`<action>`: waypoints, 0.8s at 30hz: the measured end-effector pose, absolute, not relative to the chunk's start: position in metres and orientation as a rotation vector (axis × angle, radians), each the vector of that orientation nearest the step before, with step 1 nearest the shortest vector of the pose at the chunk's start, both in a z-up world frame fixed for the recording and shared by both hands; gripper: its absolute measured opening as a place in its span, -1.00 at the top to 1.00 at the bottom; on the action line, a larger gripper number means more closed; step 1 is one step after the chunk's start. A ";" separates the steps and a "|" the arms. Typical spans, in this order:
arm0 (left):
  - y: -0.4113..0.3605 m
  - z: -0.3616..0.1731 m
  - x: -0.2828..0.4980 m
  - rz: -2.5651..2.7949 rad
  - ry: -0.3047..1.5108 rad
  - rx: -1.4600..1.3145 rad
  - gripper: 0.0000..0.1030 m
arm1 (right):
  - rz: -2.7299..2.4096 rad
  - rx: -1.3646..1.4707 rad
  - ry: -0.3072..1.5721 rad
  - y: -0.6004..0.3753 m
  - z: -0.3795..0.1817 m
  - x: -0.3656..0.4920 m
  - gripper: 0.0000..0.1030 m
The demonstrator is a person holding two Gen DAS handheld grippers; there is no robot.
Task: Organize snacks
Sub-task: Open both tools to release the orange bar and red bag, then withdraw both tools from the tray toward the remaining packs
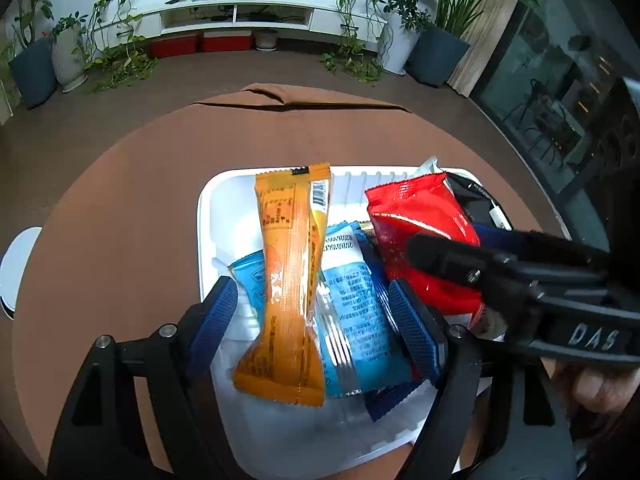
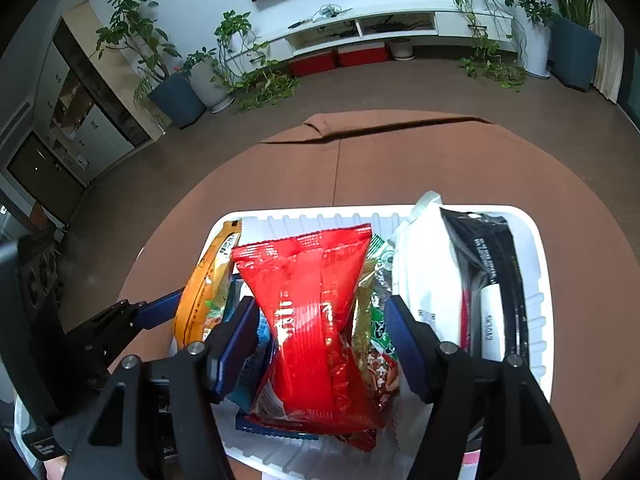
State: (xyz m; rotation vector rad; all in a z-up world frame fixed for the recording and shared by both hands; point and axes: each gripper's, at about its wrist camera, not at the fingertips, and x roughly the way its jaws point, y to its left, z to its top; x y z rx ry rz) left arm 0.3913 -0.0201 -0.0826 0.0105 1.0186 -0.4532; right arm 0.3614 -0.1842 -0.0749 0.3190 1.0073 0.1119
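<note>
Orange foil snack packet (image 1: 290, 280), long and flat with crimped ends, lies in the white ribbed plastic tray (image 1: 208, 216) on top of a pale blue printed packet (image 1: 352, 300); its long axis runs from the near edge of the tray toward the far edge, barcode end farthest away. Beside it a glossy red foil packet (image 2: 308, 320) lies along the same line, pinched at its waist. Left gripper (image 1: 316, 316) straddles the orange packet with jaws released, pads clear of it; right gripper (image 2: 324, 344) likewise stands spread about the red packet, not pressing. A white pouch (image 2: 424, 272) and a black packet (image 2: 492, 256) stand at the tray's right side. Both packets appear delivered; whether more snacks remain outside the tray cannot be confirmed, as the brown round tablecloth (image 1: 120, 208) is only partly visible.
</note>
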 end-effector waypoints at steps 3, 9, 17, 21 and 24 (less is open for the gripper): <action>-0.019 -0.081 0.388 -0.454 1.013 0.008 -0.49 | 0.111 0.322 0.999 -0.188 -0.073 0.358 -0.32; -0.008 -0.062 0.370 -0.453 0.956 -0.018 -0.99 | 0.121 0.367 0.933 -0.194 -0.055 0.336 -0.47; 0.009 -0.021 0.275 -0.470 0.700 0.081 -0.99 | 0.161 0.487 0.746 -0.224 -0.010 0.256 -1.00; 0.018 -0.023 0.231 -0.389 0.751 0.110 -0.99 | 0.194 0.546 0.707 -0.238 0.000 0.202 -1.00; 0.041 -0.029 0.196 -0.338 0.742 0.007 -0.99 | 0.174 0.559 0.692 -0.245 -0.003 0.164 -1.00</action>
